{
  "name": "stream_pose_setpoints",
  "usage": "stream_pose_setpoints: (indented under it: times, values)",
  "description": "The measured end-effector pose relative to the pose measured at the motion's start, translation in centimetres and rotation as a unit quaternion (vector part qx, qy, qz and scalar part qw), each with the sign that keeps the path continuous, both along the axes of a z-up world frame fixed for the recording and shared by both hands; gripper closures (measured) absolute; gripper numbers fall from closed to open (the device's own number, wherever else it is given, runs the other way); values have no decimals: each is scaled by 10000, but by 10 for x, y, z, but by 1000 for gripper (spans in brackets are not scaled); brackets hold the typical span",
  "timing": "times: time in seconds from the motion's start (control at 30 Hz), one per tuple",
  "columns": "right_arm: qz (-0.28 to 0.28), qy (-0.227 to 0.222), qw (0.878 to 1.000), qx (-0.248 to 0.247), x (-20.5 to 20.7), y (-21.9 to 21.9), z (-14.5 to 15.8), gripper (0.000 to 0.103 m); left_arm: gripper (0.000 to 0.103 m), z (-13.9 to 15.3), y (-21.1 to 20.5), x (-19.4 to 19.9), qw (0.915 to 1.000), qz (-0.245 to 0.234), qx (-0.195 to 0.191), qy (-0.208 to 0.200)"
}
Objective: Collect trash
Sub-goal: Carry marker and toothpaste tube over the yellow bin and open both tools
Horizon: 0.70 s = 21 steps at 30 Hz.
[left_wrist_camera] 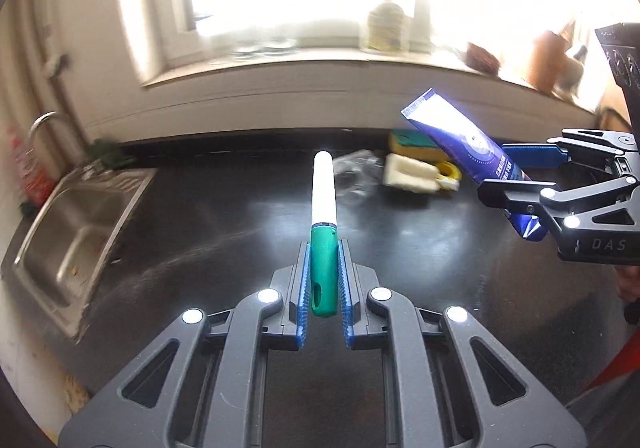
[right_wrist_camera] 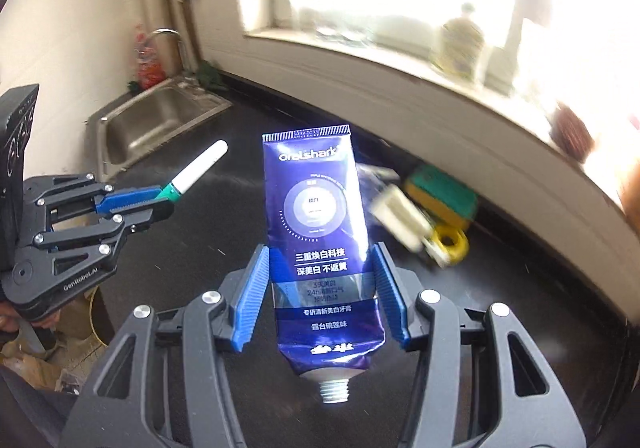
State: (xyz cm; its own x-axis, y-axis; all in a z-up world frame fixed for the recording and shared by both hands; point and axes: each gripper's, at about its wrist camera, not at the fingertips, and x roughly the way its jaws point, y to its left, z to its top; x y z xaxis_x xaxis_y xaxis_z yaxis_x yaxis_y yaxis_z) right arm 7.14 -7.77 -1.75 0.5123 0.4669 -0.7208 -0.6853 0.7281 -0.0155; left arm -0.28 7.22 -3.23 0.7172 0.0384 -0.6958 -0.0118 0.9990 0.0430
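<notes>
My left gripper (left_wrist_camera: pixel 324 248) is shut on a green-and-white marker (left_wrist_camera: pixel 323 215), white end pointing away, held above the black counter (left_wrist_camera: pixel 200 232). My right gripper (right_wrist_camera: pixel 320 252) is shut on a blue toothpaste tube (right_wrist_camera: pixel 316 228) with no cap, its threaded neck toward the camera. In the left wrist view the right gripper (left_wrist_camera: pixel 508 171) holds the tube (left_wrist_camera: pixel 460 135) at the right. In the right wrist view the left gripper (right_wrist_camera: pixel 160 199) with the marker (right_wrist_camera: pixel 196 171) is at the left. Both hang clear of the counter.
A steel sink (left_wrist_camera: pixel 76 232) with a tap lies at the left. Near the back wall lie a green-yellow sponge (left_wrist_camera: pixel 416 143), a white foam piece (left_wrist_camera: pixel 408 171), a yellow ring (left_wrist_camera: pixel 448 171) and clear crumpled plastic (left_wrist_camera: pixel 356 171). A bottle (left_wrist_camera: pixel 386 27) stands on the windowsill.
</notes>
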Motion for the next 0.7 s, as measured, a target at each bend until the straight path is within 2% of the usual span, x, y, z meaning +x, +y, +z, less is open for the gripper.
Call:
stream_pose_setpoints:
  times: [0.13,0.27,0.43,0.6,0.7]
  values:
    - [814,-17,9966,86,-18,69,10,51,90,7,50,-48,9969,784,30,-39]
    - [1705,138,9852,75,-53,147,4,51,91,0,107,-108,9852,1711,31,106]
    - [2766,587,9592,-49,-120,245,-25,51,90,-27,172,-194,9566,2881,-109,436]
    - [3480,1128,9301,-339,-182,321,-70,51,91,-70,214,-261,9273,3647,-314,779]
    - [3692,1338,9180,-558,-209,349,-98,51,91,-99,233,-293,9123,3955,-502,934]
